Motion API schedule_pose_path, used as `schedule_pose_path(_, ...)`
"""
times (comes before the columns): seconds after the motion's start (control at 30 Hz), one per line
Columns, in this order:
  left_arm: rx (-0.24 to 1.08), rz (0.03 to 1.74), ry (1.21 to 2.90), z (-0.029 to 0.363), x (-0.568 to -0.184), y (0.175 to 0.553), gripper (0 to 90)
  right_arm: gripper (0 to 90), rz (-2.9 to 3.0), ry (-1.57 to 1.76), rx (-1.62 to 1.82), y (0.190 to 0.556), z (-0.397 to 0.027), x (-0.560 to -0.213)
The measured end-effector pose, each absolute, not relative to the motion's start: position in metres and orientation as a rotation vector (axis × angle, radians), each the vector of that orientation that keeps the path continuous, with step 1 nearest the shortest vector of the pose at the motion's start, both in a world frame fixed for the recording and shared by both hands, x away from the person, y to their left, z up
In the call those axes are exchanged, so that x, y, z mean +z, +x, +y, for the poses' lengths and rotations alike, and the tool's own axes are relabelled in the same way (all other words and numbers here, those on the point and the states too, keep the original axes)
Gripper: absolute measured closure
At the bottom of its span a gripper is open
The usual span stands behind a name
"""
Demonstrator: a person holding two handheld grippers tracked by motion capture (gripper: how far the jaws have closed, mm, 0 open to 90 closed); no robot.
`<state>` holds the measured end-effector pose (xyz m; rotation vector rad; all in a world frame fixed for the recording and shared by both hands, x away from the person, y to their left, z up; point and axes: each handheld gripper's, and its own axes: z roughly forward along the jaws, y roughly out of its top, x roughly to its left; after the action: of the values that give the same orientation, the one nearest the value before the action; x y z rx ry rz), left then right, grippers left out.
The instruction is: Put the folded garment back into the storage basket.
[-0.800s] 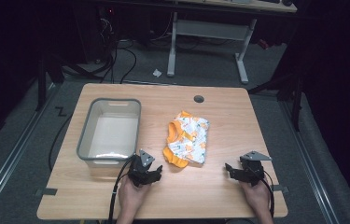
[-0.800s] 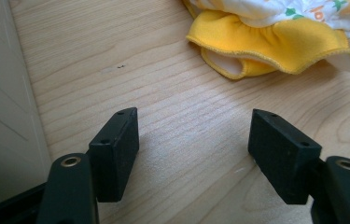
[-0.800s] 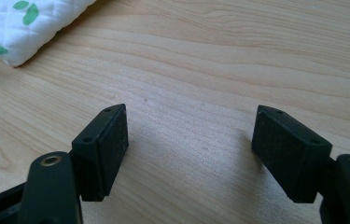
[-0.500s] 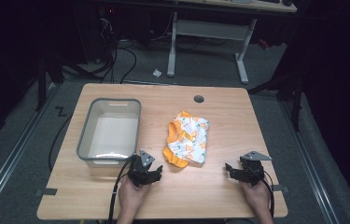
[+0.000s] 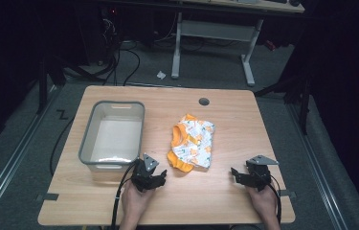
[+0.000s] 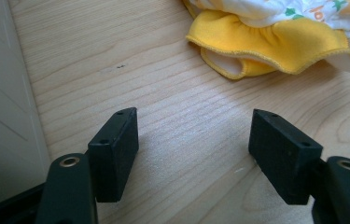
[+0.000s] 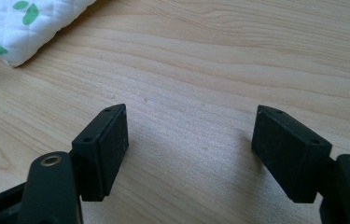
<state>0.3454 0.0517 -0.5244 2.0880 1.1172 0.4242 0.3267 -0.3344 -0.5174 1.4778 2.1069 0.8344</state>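
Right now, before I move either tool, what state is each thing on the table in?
Left tool: open, holding nothing, low over the table near the bin.
Right tool: open, holding nothing, over bare wood.
Bin: upright, nothing inside.
Garment: folded, lying flat between bin and right tool, untouched.
Table: wood top, round hole at the far edge.

The folded garment (image 6: 275, 32) runs off the top edge of the left gripper view — in the right gripper view just a corner (image 7: 28, 25) shows.
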Motion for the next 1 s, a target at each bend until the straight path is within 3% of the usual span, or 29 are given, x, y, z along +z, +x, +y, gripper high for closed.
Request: schedule_pose_path(1.0, 0.408, 1.136, 2.110, 0.0429, -0.5154, 0.3471, 28.8, 27.4, 2.107, 1.476, 0.834, 0.3267, -0.3344, -0.5174)
